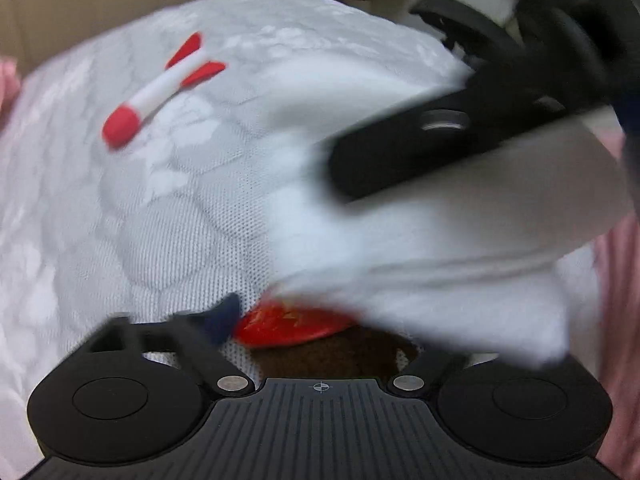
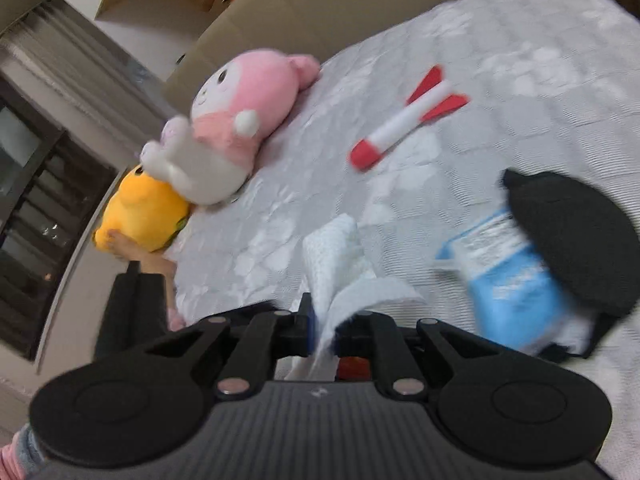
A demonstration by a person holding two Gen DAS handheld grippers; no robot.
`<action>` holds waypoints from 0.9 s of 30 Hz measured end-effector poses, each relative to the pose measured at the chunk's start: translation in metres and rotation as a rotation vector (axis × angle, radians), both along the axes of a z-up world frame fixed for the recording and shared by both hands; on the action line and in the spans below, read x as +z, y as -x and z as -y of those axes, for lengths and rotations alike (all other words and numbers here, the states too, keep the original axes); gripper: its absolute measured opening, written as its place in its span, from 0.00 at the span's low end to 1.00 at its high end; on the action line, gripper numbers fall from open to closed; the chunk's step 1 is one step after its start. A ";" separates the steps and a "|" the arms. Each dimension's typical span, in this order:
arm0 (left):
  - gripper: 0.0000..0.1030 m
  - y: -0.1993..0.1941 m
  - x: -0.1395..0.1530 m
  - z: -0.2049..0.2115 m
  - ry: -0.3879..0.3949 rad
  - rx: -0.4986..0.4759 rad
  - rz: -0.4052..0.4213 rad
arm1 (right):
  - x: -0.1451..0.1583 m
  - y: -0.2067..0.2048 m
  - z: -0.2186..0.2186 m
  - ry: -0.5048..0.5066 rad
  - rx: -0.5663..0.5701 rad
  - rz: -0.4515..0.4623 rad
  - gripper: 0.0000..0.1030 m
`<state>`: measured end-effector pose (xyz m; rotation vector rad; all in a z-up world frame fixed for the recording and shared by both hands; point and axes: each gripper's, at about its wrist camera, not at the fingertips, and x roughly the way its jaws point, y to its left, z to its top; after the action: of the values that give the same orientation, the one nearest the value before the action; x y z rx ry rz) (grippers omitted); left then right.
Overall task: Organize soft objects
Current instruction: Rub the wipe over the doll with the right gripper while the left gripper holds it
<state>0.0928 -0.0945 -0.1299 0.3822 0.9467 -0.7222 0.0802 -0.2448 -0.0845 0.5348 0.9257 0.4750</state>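
On the quilted bed (image 2: 500,40), right gripper (image 2: 322,332) pinching white tissue (image 2: 336,252), no legible writing

black ribbed gripper (image 2: 322,330) body, silver screws, blue pads

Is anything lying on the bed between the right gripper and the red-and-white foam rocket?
Nothing visible does. The right gripper is shut on a white cloth, and only bare quilted bedspread lies between it and the foam rocket.
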 end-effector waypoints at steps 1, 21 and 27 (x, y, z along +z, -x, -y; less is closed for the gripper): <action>0.75 0.005 0.001 0.001 -0.011 -0.024 0.024 | -0.008 -0.004 -0.006 0.035 0.013 -0.017 0.09; 0.76 0.005 0.026 -0.054 0.250 0.164 0.029 | -0.011 0.013 0.040 -0.036 -0.132 -0.028 0.10; 0.79 0.016 0.031 -0.091 0.235 0.224 -0.007 | -0.021 0.000 -0.015 -0.062 0.011 -0.057 0.10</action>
<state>0.0770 -0.0040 -0.0985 0.0649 0.8837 -0.6216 0.0800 -0.2299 -0.1053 0.6021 0.9711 0.5013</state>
